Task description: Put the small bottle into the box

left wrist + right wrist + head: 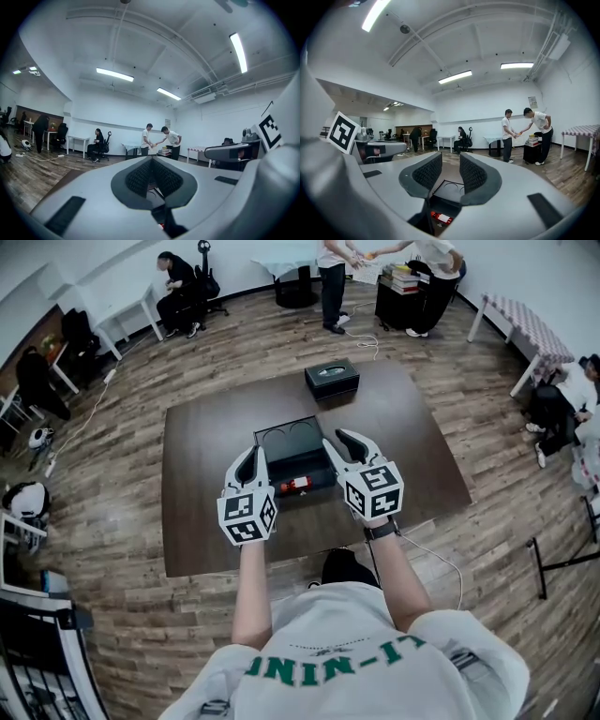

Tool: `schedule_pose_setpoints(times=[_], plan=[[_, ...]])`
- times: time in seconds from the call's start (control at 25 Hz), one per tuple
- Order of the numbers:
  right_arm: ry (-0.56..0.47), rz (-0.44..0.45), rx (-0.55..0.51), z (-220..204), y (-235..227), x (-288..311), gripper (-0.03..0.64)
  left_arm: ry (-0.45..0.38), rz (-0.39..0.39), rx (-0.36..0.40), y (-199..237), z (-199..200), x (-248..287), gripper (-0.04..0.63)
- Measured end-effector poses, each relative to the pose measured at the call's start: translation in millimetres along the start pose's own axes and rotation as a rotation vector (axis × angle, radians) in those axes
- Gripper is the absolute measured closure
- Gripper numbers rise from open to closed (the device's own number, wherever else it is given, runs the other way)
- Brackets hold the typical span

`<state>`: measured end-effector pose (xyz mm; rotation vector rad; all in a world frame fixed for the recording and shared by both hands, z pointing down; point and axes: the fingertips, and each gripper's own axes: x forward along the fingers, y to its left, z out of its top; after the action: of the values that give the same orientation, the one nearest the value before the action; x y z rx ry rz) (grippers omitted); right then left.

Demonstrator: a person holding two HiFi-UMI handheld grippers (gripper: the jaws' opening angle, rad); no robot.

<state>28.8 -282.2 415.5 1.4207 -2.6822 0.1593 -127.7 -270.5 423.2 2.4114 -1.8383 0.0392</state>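
An open black box (307,463) stands mid-table with its lid (289,435) raised at the far side. The small red bottle (296,485) with a white label lies on its side inside the box, towards the near wall. It also shows in the right gripper view, where the bottle (440,218) lies low between the jaws and well beyond them. My left gripper (249,457) hovers over the box's left edge, jaws together and empty. My right gripper (342,439) hovers over the right edge, with a clear gap between its pads (471,173) and nothing in it.
A second, closed black box (332,379) sits at the far edge of the dark brown table (206,521). People stand and sit round the room's edges, by white tables and a black stand (398,298). A cable (441,559) runs off the table's right side.
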Motion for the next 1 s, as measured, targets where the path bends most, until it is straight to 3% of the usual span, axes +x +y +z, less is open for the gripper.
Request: schedule_pose_setpoints(times=[0.32,1.0], plan=[[-0.038,-0.038,-0.004,10,1,-14,0.552,-0.025,0.013,0.008,-3,12,-11,0.588],[-0.047,-0.041,0.024,10,3,-10,0.601,-0.008,0.018,0.008,-1,7,-3,0.588]])
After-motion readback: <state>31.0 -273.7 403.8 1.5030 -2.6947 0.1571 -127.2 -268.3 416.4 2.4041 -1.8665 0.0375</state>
